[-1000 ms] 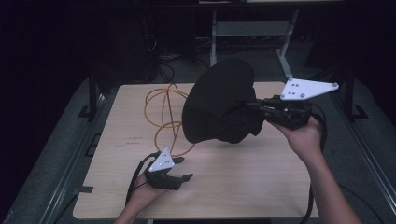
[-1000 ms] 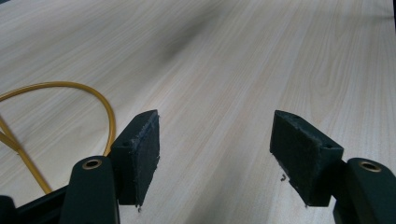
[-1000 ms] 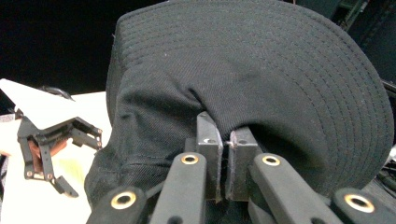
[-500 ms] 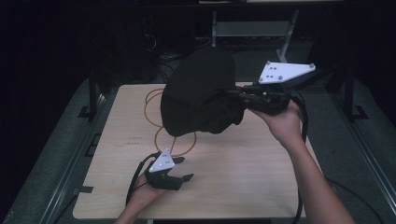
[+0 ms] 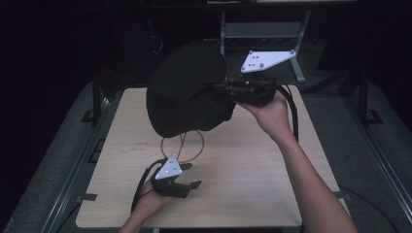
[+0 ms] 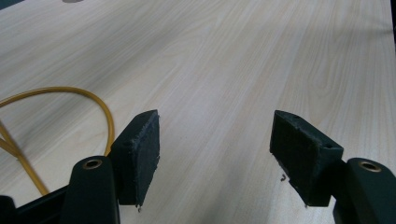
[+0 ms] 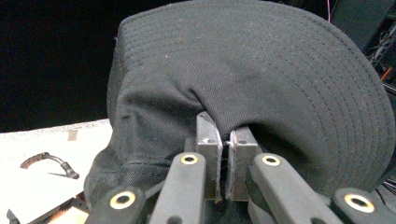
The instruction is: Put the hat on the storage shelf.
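I have the black baseball cap up off the table, pinched in my right gripper. In the right gripper view the two jaws are pressed almost flat together on a fold of fabric where the crown meets the stitched brim, so the grip sits at the cap's edge, not around its bulk. From the high view the cap hangs in the air above the far half of the wooden table, well clear of the surface, with the brim side turned up and away from me.

My left gripper rests low near the front edge of the table, jaws spread wide with nothing between the pads; bare wood grain shows in the gap. A loop of yellow cable lies on the table between the left gripper and the spot under the cap, and I can see its curve just beside my left jaw in the left gripper view.

As I judge it, the pick-up is done: the cap is secured and lifted. What is left is the placing or handing over, and nothing here tells me where it should end up. The left gripper has taken no part yet; if a two-handed hold is wanted, it has to come up and take the opposite edge.
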`<state>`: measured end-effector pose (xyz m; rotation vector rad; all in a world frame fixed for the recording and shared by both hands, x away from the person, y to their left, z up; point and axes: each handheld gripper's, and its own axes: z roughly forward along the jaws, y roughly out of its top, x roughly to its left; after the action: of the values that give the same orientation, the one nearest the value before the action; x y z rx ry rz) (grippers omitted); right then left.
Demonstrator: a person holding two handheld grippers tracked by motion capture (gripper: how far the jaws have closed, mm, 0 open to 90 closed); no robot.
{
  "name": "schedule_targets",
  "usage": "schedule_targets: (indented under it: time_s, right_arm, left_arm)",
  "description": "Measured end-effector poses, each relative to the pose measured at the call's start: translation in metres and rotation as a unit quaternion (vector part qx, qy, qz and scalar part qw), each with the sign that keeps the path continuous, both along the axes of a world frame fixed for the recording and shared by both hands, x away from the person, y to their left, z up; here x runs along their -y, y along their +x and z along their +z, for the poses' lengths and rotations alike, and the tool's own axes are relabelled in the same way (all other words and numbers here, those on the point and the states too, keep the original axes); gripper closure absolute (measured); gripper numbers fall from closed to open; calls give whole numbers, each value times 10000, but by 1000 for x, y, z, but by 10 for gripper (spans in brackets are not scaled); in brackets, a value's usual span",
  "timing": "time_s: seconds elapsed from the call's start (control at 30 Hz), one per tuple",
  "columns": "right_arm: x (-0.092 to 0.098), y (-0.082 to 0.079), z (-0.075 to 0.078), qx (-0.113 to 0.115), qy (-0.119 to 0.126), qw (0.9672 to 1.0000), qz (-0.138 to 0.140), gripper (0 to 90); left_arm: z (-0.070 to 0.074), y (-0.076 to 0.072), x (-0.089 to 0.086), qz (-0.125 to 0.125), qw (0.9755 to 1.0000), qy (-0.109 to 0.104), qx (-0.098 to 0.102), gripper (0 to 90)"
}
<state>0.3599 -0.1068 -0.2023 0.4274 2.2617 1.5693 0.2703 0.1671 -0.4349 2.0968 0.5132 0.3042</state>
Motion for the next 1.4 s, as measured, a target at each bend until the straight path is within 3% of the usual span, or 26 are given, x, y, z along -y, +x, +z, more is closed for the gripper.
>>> schedule_targets:
  time_s: [0.6,0.9,1.4]
  right_arm:
    - [-48,34,8,-282,3,9996,68,856]
    - [-65,51,3,-451,83,9989,102,855]
    - [-95,76,-8,-763,184,9968,-132,850]
  left_arm:
    - [0,0,6,-185,9998,35,39,328]
    - [0,-2,11,-261,9996,121,74,327]
    - [0,-8,22,-510,9981,301,148,327]
